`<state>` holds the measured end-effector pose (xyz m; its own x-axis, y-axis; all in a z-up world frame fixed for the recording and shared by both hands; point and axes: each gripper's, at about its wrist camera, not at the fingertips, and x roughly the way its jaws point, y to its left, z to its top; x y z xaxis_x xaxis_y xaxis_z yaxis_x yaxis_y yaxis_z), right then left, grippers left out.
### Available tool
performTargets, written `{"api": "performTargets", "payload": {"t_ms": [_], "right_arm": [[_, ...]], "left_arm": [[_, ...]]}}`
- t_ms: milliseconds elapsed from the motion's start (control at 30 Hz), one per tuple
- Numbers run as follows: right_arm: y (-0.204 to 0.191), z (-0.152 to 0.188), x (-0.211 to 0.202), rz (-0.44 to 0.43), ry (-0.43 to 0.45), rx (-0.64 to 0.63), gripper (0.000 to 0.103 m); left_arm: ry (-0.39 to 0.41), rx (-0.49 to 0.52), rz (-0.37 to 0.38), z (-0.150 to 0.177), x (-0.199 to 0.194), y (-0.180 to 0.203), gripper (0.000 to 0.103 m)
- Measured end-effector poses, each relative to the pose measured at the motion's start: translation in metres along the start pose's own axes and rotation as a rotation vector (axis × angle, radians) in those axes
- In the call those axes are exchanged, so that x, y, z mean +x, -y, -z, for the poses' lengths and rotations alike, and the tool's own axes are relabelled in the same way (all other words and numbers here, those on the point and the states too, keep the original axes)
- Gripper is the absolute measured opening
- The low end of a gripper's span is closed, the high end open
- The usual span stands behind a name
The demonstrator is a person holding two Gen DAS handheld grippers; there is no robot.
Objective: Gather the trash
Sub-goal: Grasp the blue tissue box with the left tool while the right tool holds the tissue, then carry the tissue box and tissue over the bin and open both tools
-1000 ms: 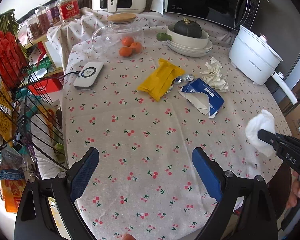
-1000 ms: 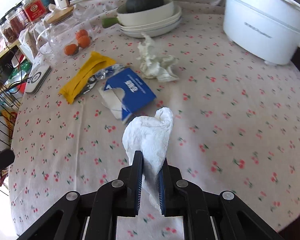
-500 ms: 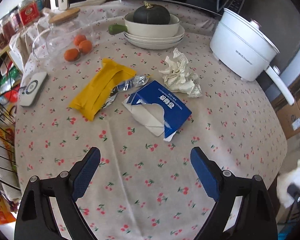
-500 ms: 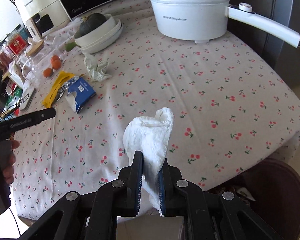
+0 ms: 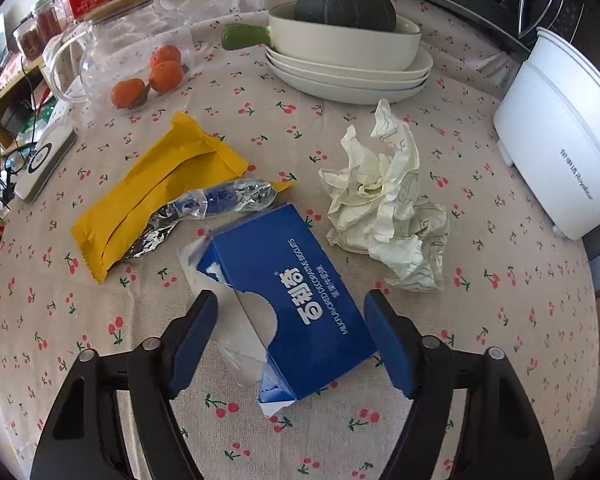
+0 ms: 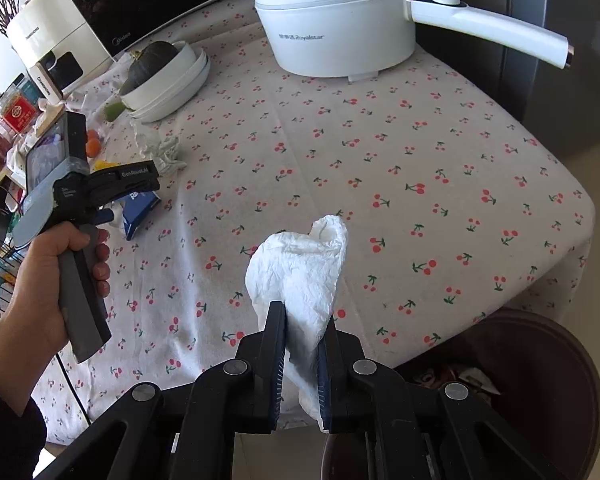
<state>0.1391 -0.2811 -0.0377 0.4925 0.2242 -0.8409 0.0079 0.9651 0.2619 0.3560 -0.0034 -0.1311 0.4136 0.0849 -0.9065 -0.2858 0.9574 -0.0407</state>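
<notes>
Right gripper [image 6: 302,354] pinches a white tissue [image 6: 300,268], its two fingers closed narrow on the lower part while the crumpled top stands up above them. It sits at the near right edge of the table [image 6: 420,152], just over a dark bin [image 6: 548,380] with wrappers inside. Left gripper [image 5: 290,334] is spread wide, its blue pads either side of a torn blue box [image 5: 288,300] lying on the cherry-print cloth; whether the pads touch the box cannot be told. Just right of the box lies a crumpled paper [image 5: 384,204]; to its left, a foil wrapper [image 5: 204,208] partly on a yellow packet [image 5: 156,196]. Farther off stand a glass jar [image 5: 136,60] holding oranges, stacked dishes [image 5: 348,64] with a dark squash [image 5: 344,8], and a white pot [image 5: 560,140] at the right.
</notes>
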Motion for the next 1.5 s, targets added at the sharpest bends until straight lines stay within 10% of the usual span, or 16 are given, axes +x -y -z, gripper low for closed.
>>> {"api": "performTargets", "payload": {"t_ms": [133, 800, 1500], "right_arm": [[-0.007, 0.002, 0.001, -0.001, -0.002, -0.014, 0.011], [0.003, 0.036, -0.033, 0.052, 0.042, -0.02, 0.012], [0.127, 0.105, -0.081, 0.172, 0.009, 0.165, 0.015]], "left_arm": [[0.003, 0.02, 0.046, 0.008, -0.006, -0.011, 0.049], [0.031, 0.27, 0.278, 0.107, -0.137, -0.098, 0.048], [-0.043, 0.761, 0.574, 0.258, -0.179, 0.101, 0.048]]}}
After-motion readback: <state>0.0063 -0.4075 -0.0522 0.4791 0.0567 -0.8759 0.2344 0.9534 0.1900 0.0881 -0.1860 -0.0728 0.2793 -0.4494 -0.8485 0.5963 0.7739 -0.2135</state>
